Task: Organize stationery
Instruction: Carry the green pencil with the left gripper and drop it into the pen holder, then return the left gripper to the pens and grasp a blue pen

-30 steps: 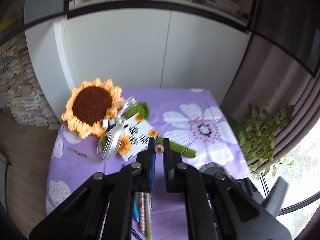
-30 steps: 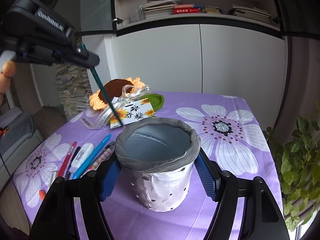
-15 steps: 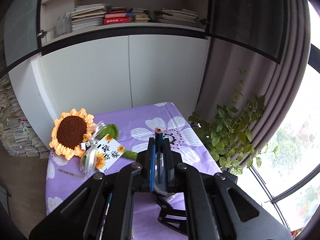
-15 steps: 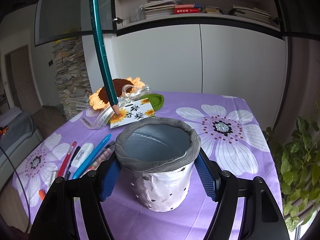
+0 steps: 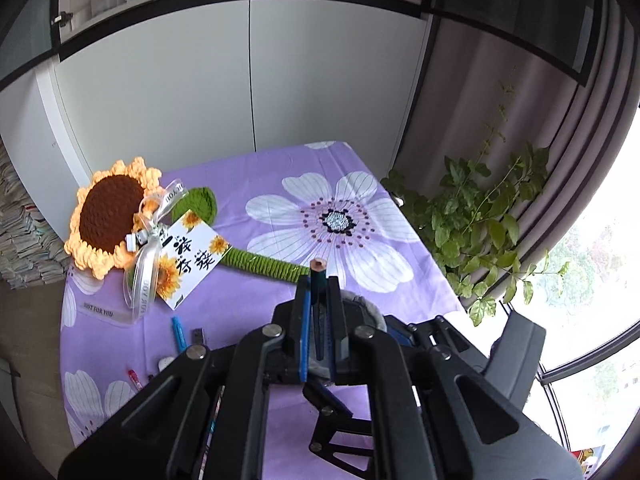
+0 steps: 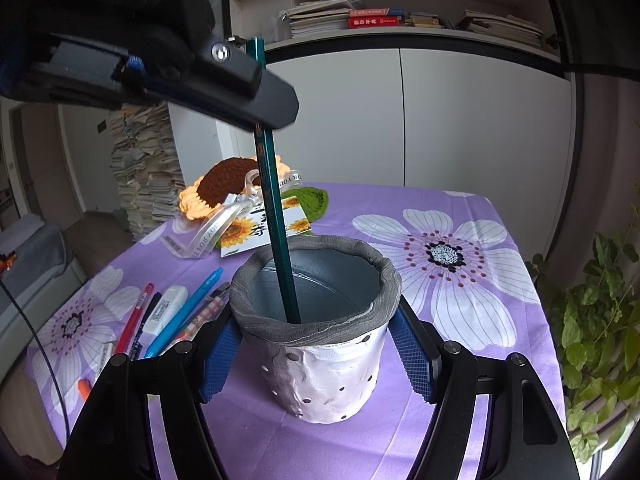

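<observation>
We read "JUST FOR YOU" on the translucent satin ribbon (image 5: 98, 312) lying at about eight o'clock on the purple flowered tablecloth (image 5: 256, 184). The white sunflower-printed gift card (image 5: 188, 258) at nine o'clock bears black brush characters we cannot make out.

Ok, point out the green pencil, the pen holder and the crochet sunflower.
green pencil (image 6: 276, 216): right wrist view, mid shaft.
pen holder (image 6: 332, 376): right wrist view, white outer wall.
crochet sunflower (image 5: 110, 212): left wrist view, brown centre.
</observation>
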Action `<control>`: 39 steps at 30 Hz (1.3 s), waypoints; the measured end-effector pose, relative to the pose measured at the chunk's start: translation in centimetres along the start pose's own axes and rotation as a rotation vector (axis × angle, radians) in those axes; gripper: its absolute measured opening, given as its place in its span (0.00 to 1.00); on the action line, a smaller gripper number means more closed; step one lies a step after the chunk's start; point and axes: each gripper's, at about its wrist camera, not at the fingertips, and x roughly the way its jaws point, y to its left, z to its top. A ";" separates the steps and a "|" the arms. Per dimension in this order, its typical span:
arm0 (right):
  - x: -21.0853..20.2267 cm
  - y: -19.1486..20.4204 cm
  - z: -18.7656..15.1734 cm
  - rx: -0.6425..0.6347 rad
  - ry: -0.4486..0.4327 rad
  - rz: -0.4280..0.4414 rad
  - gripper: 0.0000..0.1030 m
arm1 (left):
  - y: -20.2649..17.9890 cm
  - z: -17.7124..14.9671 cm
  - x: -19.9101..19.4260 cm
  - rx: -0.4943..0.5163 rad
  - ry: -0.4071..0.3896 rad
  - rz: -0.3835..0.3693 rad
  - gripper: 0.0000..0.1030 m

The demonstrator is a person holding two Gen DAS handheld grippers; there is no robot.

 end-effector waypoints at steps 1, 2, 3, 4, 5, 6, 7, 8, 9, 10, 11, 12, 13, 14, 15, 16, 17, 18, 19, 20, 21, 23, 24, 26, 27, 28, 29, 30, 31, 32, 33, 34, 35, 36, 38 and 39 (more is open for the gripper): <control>0.0 0.0 0.0 0.000 0.000 0.000 0.70 | 0.1 -0.1 0.1 0.000 0.001 0.003 0.05; 0.0 0.0 0.0 -0.001 0.000 -0.001 0.70 | 0.1 -0.2 0.2 0.001 0.000 0.008 0.05; 0.0 0.0 0.0 -0.001 0.000 -0.001 0.70 | 0.1 -0.2 0.3 0.001 -0.001 0.012 0.05; 0.0 0.0 0.0 -0.001 0.000 -0.001 0.70 | 0.2 -0.2 0.4 0.001 -0.001 0.016 0.05; 0.0 0.0 0.0 -0.002 0.000 -0.001 0.70 | 0.2 -0.2 0.5 0.000 0.001 0.018 0.05; 0.0 0.0 0.0 -0.001 0.000 -0.001 0.70 | 0.3 -0.3 0.7 -0.003 0.005 0.020 0.05; 0.0 0.0 0.0 -0.002 0.000 -0.001 0.70 | 0.4 -0.3 0.8 -0.005 0.009 0.020 0.05; 0.0 0.0 0.0 -0.002 0.000 -0.001 0.70 | 0.4 -0.3 1.0 -0.004 0.012 0.020 0.05; 0.0 0.0 0.0 -0.002 0.000 -0.002 0.70 | 0.4 -0.3 1.1 0.001 0.018 0.018 0.05; 0.0 0.0 0.0 -0.003 0.001 -0.002 0.70 | 0.4 -0.4 1.2 0.005 0.021 0.015 0.05; 0.0 0.0 0.0 -0.003 0.000 -0.002 0.70 | 0.3 -0.4 1.2 0.007 0.024 0.014 0.06; 0.0 0.0 0.0 -0.003 0.000 -0.002 0.70 | 0.3 -0.4 1.2 0.005 0.023 0.016 0.06; 0.0 0.0 0.0 -0.003 0.000 -0.002 0.70 | 0.3 -0.4 1.1 0.007 0.024 0.018 0.06; 0.1 0.0 0.0 -0.003 0.001 -0.002 0.70 | 0.3 -0.4 1.1 0.008 0.028 0.019 0.08; 0.1 0.0 0.0 -0.003 0.002 -0.001 0.70 | 0.4 -0.4 1.0 0.007 0.030 0.020 0.11; 0.1 0.0 0.0 -0.002 0.003 0.001 0.70 | 0.6 -0.4 0.8 0.006 0.031 0.022 0.16; 0.1 0.0 0.0 -0.002 0.003 0.001 0.70 | 0.7 -0.3 0.5 0.004 0.029 0.023 0.19; 0.1 0.0 0.0 -0.002 0.003 0.001 0.70 | 1.0 -0.2 0.0 0.000 0.020 0.023 0.32; 0.1 0.0 0.0 -0.002 0.003 0.001 0.70 | 1.3 -0.1 -0.5 -0.003 0.008 0.023 0.48; 0.1 0.0 0.0 -0.002 0.003 0.002 0.70 | 1.5 -0.1 -1.1 -0.005 -0.009 0.026 0.57; 0.1 0.0 0.0 -0.002 0.003 0.002 0.70 | 1.7 -0.1 -1.8 -0.005 -0.032 0.032 0.66; 0.1 0.0 0.0 -0.002 0.003 0.002 0.70 | 2.2 -0.1 -3.2 -0.002 -0.066 0.048 0.67; 0.1 0.0 0.0 -0.002 0.003 0.002 0.70 | 2.5 -0.2 -4.0 -0.002 -0.080 0.054 0.67; 0.1 0.0 0.0 -0.002 0.003 0.002 0.70 | 3.4 -0.4 -5.0 -0.014 -0.099 0.073 0.67; 0.1 0.1 0.0 -0.002 0.003 0.002 0.70 | 4.1 -0.7 -5.4 -0.025 -0.106 0.093 0.67; 0.1 0.1 0.0 -0.002 0.003 0.002 0.70 | 4.8 -1.0 -5.5 -0.037 -0.107 0.115 0.67; 0.1 0.1 0.0 -0.002 0.003 0.002 0.70 | 5.6 -1.4 -5.5 -0.050 -0.100 0.143 0.67; 0.1 0.1 0.0 -0.002 0.003 0.001 0.70 | 6.4 -1.9 -5.1 -0.062 -0.086 0.171 0.67; 0.1 0.1 0.0 -0.002 0.003 0.001 0.70 | 7.3 -2.5 -4.4 -0.071 -0.057 0.203 0.65; 0.0 0.1 0.0 -0.003 0.003 0.001 0.70 | 8.1 -3.1 -3.6 -0.081 -0.027 0.227 0.64; 0.0 0.1 0.0 -0.003 0.003 0.001 0.70 | 9.1 -3.7 -2.5 -0.099 0.014 0.248 0.59; 0.0 0.1 0.0 -0.004 0.003 0.001 0.70 | 10.3 -4.3 -1.1 -0.125 0.061 0.255 0.50; 0.0 0.1 0.0 -0.003 0.003 0.002 0.70 | 11.3 -4.6 0.2 -0.151 0.104 0.257 0.47; 0.0 0.1 0.0 -0.005 0.005 0.001 0.70 | 12.2 -4.9 1.4 -0.174 0.141 0.254 0.46; 0.0 0.1 -0.1 -0.007 0.005 0.000 0.70 | 13.8 -5.3 4.0 -0.217 0.201 0.253 0.46; 0.0 0.1 -0.1 -0.009 0.006 -0.003 0.70 | 14.1 -5.3 4.9 -0.224 0.218 0.258 0.46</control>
